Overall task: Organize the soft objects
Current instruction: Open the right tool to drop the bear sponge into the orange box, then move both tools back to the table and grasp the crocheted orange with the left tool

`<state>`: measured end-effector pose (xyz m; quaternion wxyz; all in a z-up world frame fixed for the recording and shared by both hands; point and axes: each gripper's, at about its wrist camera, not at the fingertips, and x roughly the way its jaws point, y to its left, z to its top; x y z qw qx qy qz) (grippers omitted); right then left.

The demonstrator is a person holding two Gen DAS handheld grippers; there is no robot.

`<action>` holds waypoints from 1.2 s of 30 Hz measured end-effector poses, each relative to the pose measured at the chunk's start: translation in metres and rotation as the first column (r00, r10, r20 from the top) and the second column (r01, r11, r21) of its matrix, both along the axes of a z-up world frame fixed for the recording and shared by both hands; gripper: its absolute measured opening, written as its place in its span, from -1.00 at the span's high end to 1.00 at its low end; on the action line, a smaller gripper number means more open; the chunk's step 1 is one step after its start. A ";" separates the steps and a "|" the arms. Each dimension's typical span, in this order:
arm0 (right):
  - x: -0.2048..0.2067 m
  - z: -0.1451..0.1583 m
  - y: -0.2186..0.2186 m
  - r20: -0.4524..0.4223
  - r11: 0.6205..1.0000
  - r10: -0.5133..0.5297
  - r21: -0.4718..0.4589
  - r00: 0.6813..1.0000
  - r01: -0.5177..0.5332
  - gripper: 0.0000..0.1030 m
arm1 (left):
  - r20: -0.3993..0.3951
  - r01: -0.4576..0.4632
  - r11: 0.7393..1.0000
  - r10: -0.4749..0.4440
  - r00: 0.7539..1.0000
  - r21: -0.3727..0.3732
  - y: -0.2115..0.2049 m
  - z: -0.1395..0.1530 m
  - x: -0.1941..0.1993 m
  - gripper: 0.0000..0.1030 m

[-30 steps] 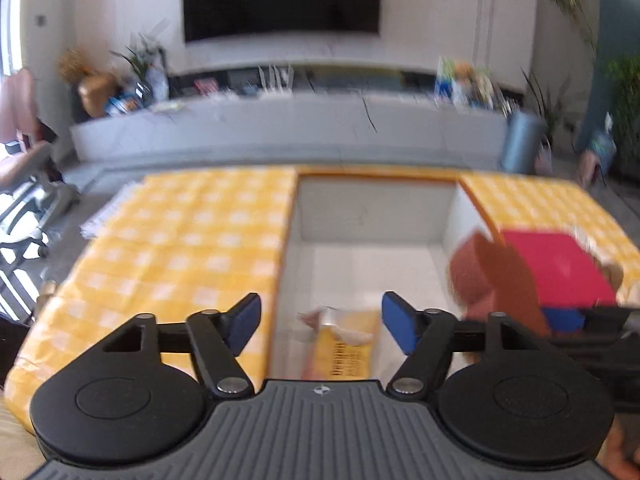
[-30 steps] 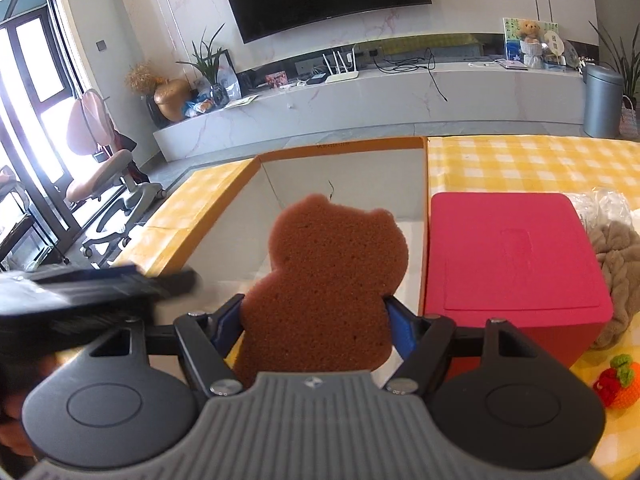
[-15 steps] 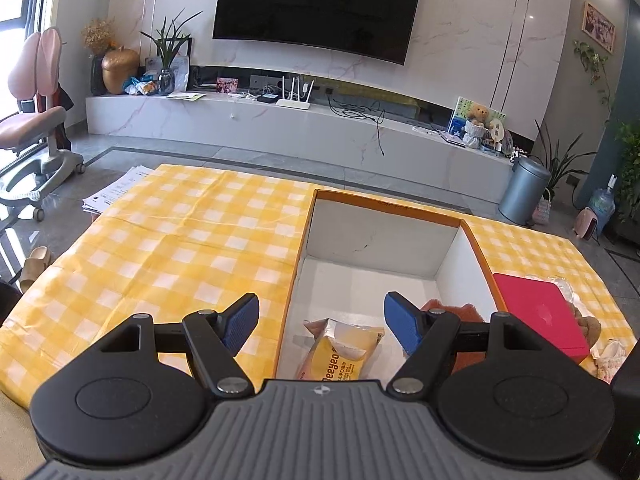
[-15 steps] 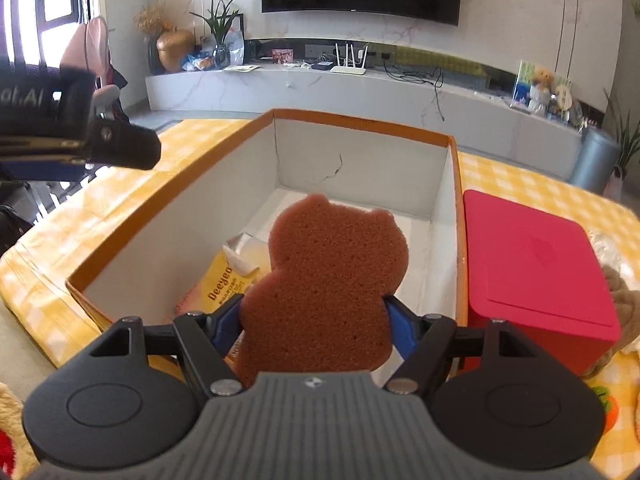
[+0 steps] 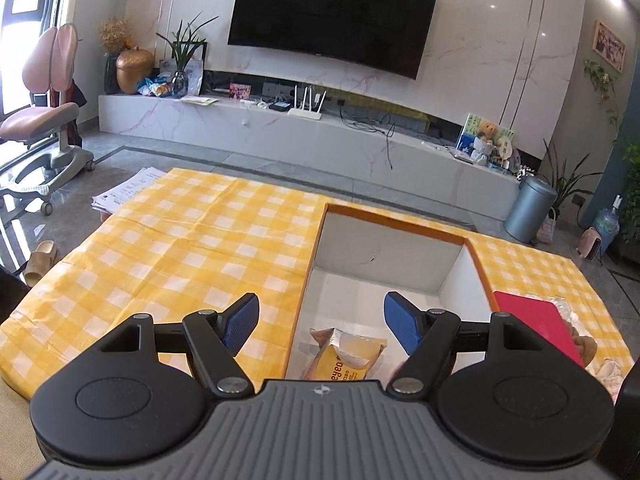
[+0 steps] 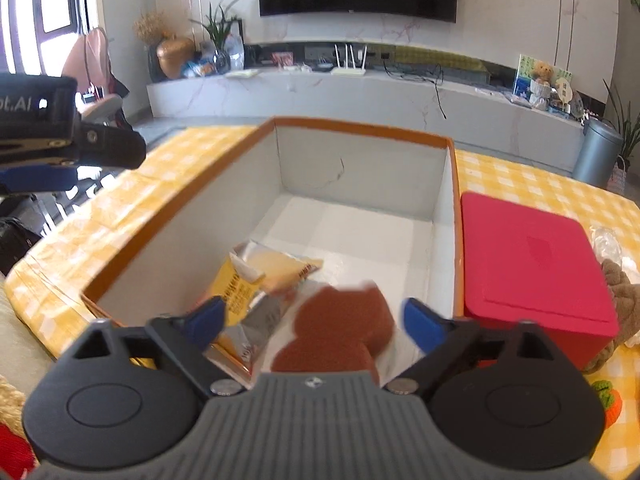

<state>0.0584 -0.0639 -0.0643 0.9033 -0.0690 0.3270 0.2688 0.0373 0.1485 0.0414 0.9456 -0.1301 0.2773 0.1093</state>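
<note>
An open orange-rimmed box [image 6: 362, 129] with white inner walls sits on the yellow checked cloth; it also shows in the left wrist view [image 5: 394, 222]. A yellow snack packet [image 6: 256, 280] lies inside it, also seen in the left wrist view [image 5: 346, 358]. A brown bear-shaped sponge [image 6: 340, 330] lies blurred in the box beside the packet. My right gripper [image 6: 316, 318] is open above the sponge, not touching it. My left gripper [image 5: 320, 322] is open and empty above the box's near left edge.
A red lidded box [image 6: 528, 256] stands right of the orange box. A brown plush [image 6: 616, 296], a clear bag [image 6: 608, 240] and a small knitted toy [image 6: 608, 400] lie at the far right. The left gripper's body [image 6: 60, 136] shows at the left. A red-and-cream plush [image 6: 12, 432] sits at bottom left.
My right gripper opened and let go of the bear sponge, which dropped into the box next to the packet. My left gripper rose and drew back slightly.
</note>
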 end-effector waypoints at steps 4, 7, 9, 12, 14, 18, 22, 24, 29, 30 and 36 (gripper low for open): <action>-0.007 0.003 0.002 0.061 0.999 -0.005 -0.036 0.998 0.008 -0.95 | 0.029 -0.003 1.000 0.002 1.000 0.011 -0.004 0.010 -0.007 -0.63; -0.014 0.012 -0.003 0.091 1.000 -0.002 -0.016 0.996 0.003 -0.95 | 0.056 0.004 1.000 -0.005 0.998 0.017 -0.008 0.017 -0.013 -0.63; -0.019 0.022 -0.008 0.104 1.000 0.008 0.010 0.995 -0.009 -0.95 | 0.071 0.008 1.000 -0.009 0.997 0.021 -0.011 0.021 -0.016 -0.63; -0.023 0.038 -0.019 0.138 0.999 -0.006 0.037 0.990 0.001 -0.95 | 0.088 0.017 0.999 -0.020 0.996 0.030 -0.016 0.026 -0.020 -0.63; -0.021 0.048 -0.028 0.154 0.999 -0.029 0.039 0.988 0.024 -0.95 | 0.087 0.047 0.998 -0.050 0.995 0.036 -0.020 0.030 -0.022 -0.63; -0.016 0.065 -0.051 0.186 0.995 -0.102 0.030 0.977 0.098 -0.95 | 0.118 0.076 0.995 -0.083 0.990 0.062 -0.033 0.041 -0.031 -0.63; -0.014 0.077 -0.079 0.185 0.991 -0.133 0.010 0.974 0.133 -0.95 | 0.145 0.084 0.992 -0.097 0.985 0.094 -0.051 0.054 -0.042 -0.63; -0.015 0.085 -0.094 0.201 0.987 -0.156 -0.001 0.967 0.160 -0.95 | 0.151 0.093 0.988 -0.112 0.982 0.124 -0.064 0.060 -0.044 -0.63; -0.019 0.105 -0.144 0.228 0.963 -0.270 0.044 0.936 0.267 -0.95 | 0.137 0.153 0.971 -0.180 0.974 0.186 -0.104 0.067 -0.044 -0.63; -0.019 0.106 -0.155 0.228 0.955 -0.295 0.053 0.928 0.290 -0.95 | 0.133 0.168 0.967 -0.195 0.972 0.192 -0.113 0.066 -0.043 -0.63; -0.009 0.095 -0.217 0.212 0.898 -0.429 -0.004 0.878 0.440 -0.95 | 0.081 0.265 0.943 -0.285 0.955 0.199 -0.168 0.051 -0.027 -0.63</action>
